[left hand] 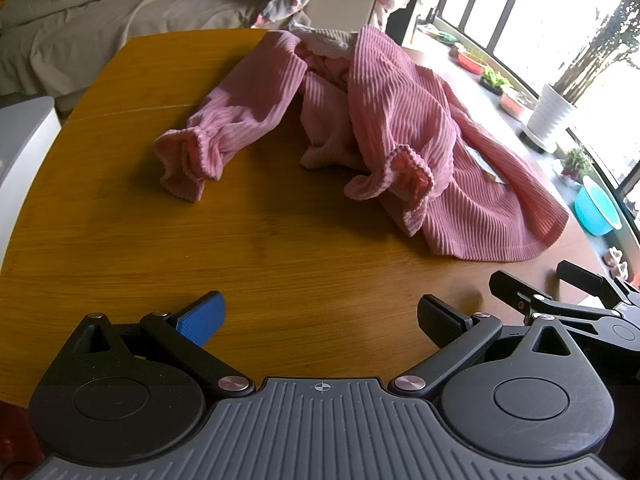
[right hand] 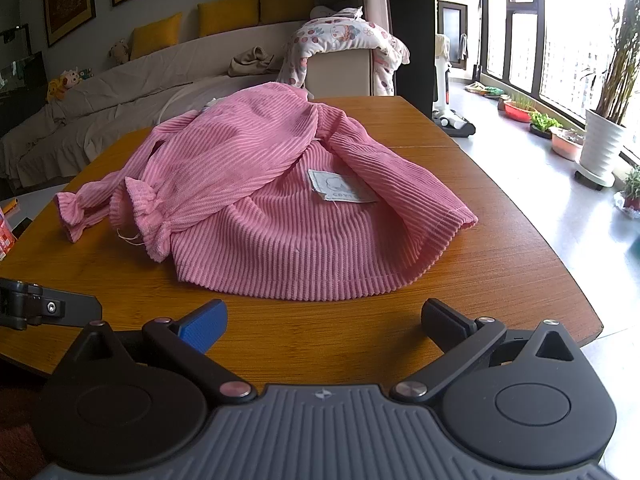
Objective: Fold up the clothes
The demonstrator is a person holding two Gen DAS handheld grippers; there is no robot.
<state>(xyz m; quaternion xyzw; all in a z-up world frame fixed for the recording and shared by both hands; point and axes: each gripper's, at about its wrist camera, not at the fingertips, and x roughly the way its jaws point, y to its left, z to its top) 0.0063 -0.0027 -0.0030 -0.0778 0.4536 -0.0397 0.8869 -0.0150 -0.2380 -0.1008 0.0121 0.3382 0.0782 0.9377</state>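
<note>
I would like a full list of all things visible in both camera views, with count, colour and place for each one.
Ribbed garment: one, pink, crumpled on the table, sleeves lying toward the left.
Label: one, pale grey, on the garment.
Table: one, orange-brown wood, under the garment.
Sofa: one, beige cover, behind the table.
Cushions: three, yellow, on the sofa back.
Printed blanket: one, white with red pattern, draped behind the table.
Plant pot: one, white, by the window.
Basin: one, turquoise, on the floor.
Left hand-held gripper: one, black, open, empty.
Right hand-held gripper: one, black, open, empty.
</note>
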